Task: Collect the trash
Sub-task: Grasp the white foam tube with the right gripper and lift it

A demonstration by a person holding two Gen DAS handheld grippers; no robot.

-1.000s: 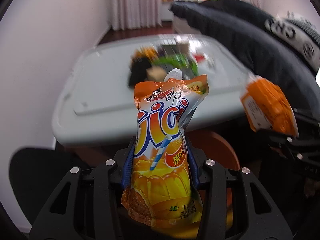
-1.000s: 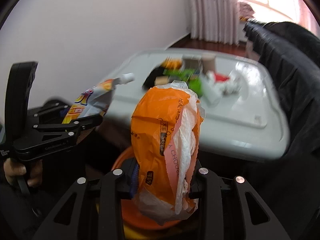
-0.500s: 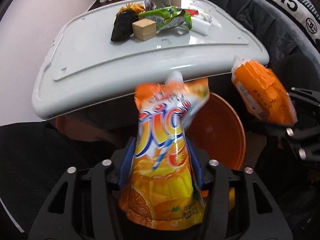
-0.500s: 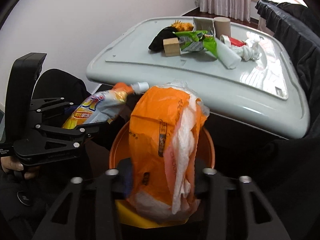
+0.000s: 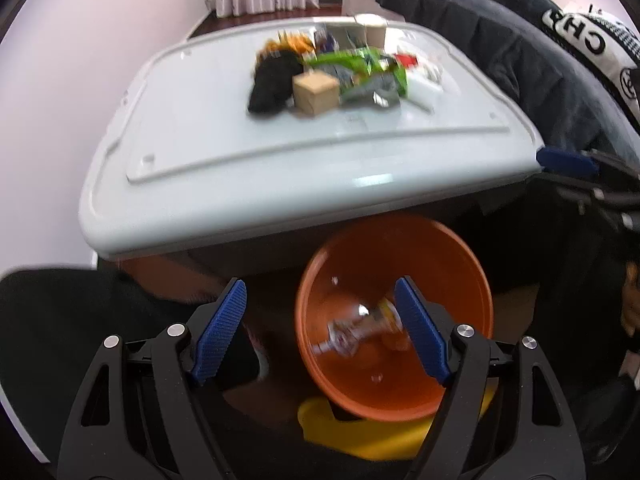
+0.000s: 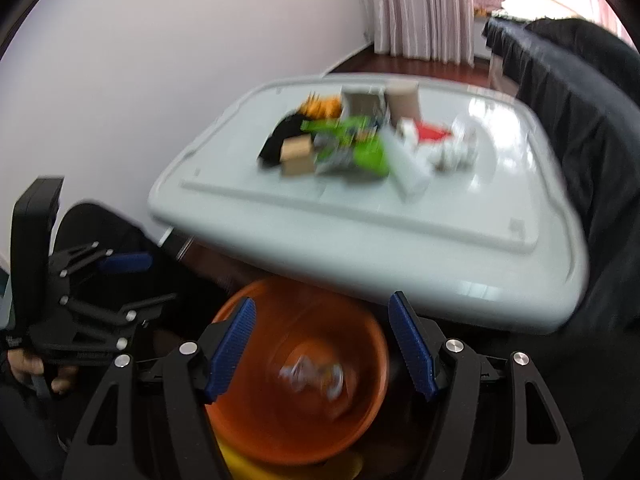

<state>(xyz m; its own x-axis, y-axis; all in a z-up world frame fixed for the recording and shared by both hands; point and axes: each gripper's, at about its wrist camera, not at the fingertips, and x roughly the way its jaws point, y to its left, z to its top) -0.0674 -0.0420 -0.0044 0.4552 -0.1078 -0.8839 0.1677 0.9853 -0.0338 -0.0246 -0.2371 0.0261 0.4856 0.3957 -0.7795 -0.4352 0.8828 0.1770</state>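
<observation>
I see both grippers, left [image 5: 320,332] and right [image 6: 322,346], opening with nothing between the jaws, above the orange bin [image 5: 394,316]. The white table [image 5: 240,184] edge overhangs the bin; more trash [image 5: 352,76] lies on it.

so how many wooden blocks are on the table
1. The wooden block sits on the white table between a black cloth and a green wrapper; the pile could hide more.

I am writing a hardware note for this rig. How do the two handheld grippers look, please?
Both look the same. The left gripper and the right gripper have matte black bodies with triangular cut-outs and round silver screw heads. Their fingers carry blue ribbed pads. In the right wrist view the left gripper shows a tall black block at its back. No cables or clear markings are visible.
</observation>
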